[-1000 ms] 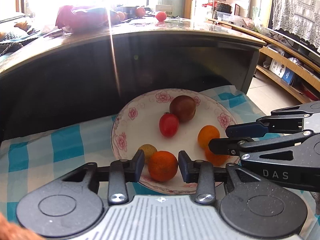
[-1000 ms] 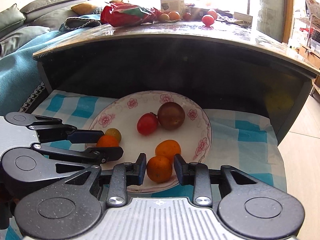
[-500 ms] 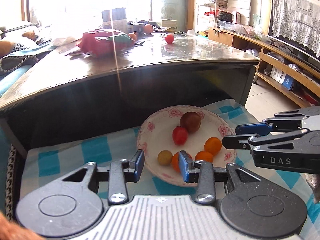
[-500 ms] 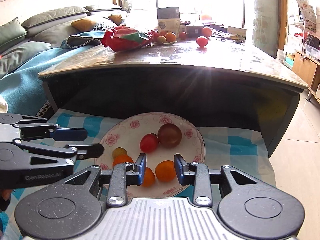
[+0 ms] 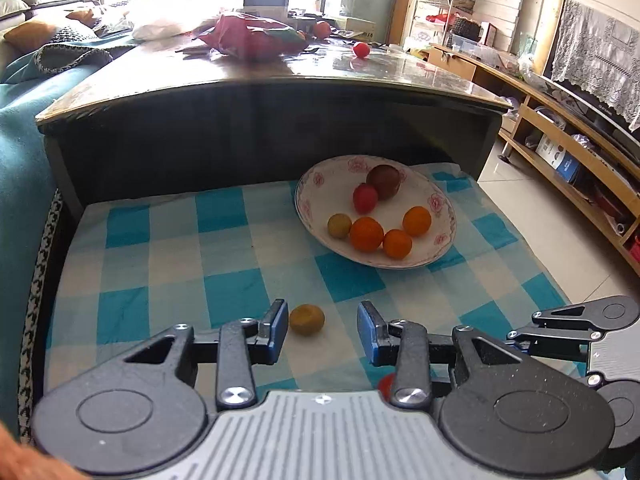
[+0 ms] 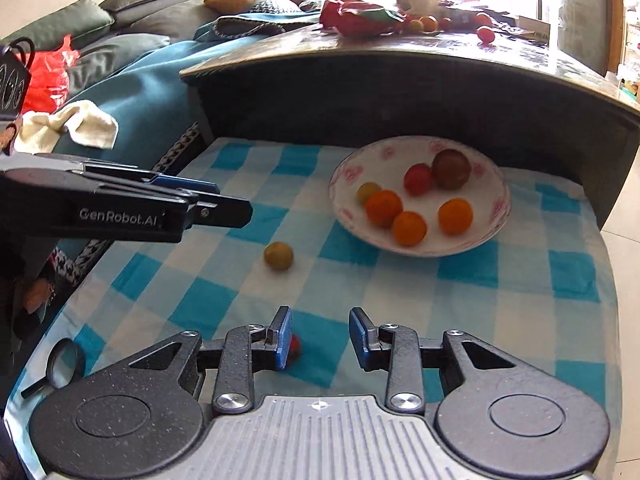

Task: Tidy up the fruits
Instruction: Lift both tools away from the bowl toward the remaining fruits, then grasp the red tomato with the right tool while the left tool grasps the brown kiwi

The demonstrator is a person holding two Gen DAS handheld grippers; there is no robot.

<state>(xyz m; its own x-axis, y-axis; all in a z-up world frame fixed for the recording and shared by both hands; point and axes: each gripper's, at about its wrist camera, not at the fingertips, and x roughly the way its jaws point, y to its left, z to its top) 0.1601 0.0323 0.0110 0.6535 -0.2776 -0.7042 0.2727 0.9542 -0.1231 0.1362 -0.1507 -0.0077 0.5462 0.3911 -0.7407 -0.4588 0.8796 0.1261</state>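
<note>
Grippers, left (image 5: 322, 332) and right (image 6: 318, 338), stand open and empty at lower frame; plate (image 5: 436, 258) holds six fruits at centre right.

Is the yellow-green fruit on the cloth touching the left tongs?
Apart. The right wrist view shows the yellow-green fruit lying on the checked cloth with clear cloth between it and the left tongs.

The plate (image 6: 500, 216) stands on the checked cloth (image 6: 500, 280), far right, before the tabletop (image 6: 400, 56). Six fruits lie in it. One small fruit (image 6: 278, 255) lies on the cloth, left of the plate and nearer.
</note>
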